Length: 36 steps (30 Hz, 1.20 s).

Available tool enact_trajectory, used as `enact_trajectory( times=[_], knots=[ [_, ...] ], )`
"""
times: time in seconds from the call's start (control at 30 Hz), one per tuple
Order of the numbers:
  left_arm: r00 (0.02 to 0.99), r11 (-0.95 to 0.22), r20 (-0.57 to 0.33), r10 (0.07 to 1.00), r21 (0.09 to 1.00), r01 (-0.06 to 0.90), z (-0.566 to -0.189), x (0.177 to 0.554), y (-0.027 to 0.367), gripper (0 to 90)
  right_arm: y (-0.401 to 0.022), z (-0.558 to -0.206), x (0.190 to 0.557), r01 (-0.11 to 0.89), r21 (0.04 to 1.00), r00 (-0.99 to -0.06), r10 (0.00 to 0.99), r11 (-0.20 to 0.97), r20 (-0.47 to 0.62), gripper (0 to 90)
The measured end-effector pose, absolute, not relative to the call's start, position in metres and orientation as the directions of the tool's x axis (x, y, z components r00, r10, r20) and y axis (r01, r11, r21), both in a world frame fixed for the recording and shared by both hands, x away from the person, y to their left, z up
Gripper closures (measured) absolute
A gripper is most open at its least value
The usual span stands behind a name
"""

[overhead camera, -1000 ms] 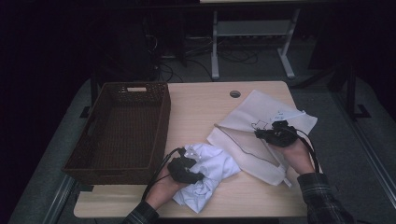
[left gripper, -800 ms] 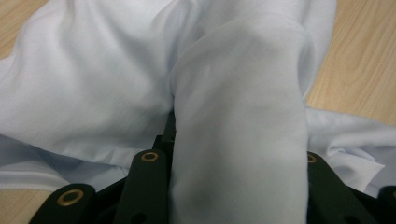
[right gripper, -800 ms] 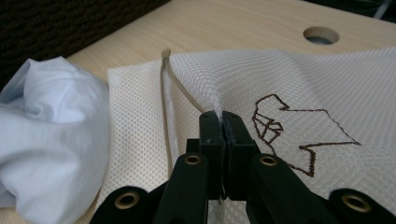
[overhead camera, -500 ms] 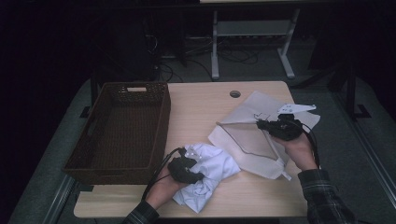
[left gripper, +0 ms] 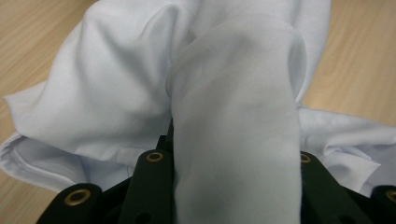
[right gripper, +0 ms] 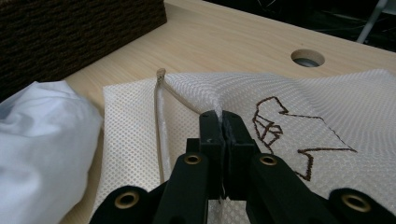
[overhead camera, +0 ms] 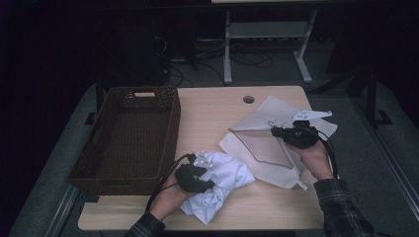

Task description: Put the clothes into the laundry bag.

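Tongs (right gripper: 223,122) pinching a raised fold of white mesh bag (right gripper: 327,102); crumpled white cloth (right gripper: 42,140) at left; wicker basket (right gripper: 70,32) behind, on the wooden surface (right gripper: 224,42).

Ahead of the left gripper (overhead camera: 193,177), a thick fold of the crumpled white garment (left gripper: 233,102) rises between its jaws and blocks the way forward; more of that cloth bulges to either side. Bare wooden tabletop (left gripper: 32,32) lies open beyond the garment. The woven brown basket (overhead camera: 129,136) stands as a wall just beside this gripper, on the side away from the garment.

The right gripper (right gripper: 219,122) has its jaws pinched on a raised edge of the white mesh laundry bag (right gripper: 327,102). Past the jaw tips the bag lies flat and low, then open tabletop runs to a round cable hole (right gripper: 307,58). The basket's wall closes off the far corner.
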<state>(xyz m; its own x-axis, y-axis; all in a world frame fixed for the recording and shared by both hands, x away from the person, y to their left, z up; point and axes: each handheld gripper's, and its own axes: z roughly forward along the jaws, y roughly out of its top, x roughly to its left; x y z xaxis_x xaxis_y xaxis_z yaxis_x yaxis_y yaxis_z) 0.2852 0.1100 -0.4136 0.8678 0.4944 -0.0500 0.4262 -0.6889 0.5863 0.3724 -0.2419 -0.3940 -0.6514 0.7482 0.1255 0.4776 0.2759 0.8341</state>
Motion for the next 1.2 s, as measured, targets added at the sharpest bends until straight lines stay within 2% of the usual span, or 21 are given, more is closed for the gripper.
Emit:
enact_trajectory(
  times=[0.3, 0.67, 1.0, 1.2],
  knots=[
    [0.891, -0.699, -0.024, 0.454, 0.610, 0.373, -0.396, 0.283, 0.100, 66.1, -0.236, -0.398, 0.373, 0.480, 0.827, -0.665, 0.736, 0.293, 0.126, 87.2],
    [0.912, -0.716, -0.010, 0.410, 0.616, 0.328, -0.393, 0.291, 0.082, 66.1, -0.227, -0.397, 0.368, 0.467, 0.825, -0.704, 0.699, 0.318, 0.129, 87.2],
    [0.911, -0.712, -0.009, 0.412, 0.620, 0.329, -0.394, 0.296, 0.075, 66.1, -0.217, -0.394, 0.363, 0.452, 0.826, -0.732, 0.670, 0.337, 0.127, 87.2],
    [0.884, -0.695, -0.008, 0.468, 0.614, 0.373, -0.399, 0.303, 0.080, 66.1, -0.205, -0.392, 0.358, 0.434, 0.824, -0.757, 0.644, 0.364, 0.114, 87.2]
  ],
)
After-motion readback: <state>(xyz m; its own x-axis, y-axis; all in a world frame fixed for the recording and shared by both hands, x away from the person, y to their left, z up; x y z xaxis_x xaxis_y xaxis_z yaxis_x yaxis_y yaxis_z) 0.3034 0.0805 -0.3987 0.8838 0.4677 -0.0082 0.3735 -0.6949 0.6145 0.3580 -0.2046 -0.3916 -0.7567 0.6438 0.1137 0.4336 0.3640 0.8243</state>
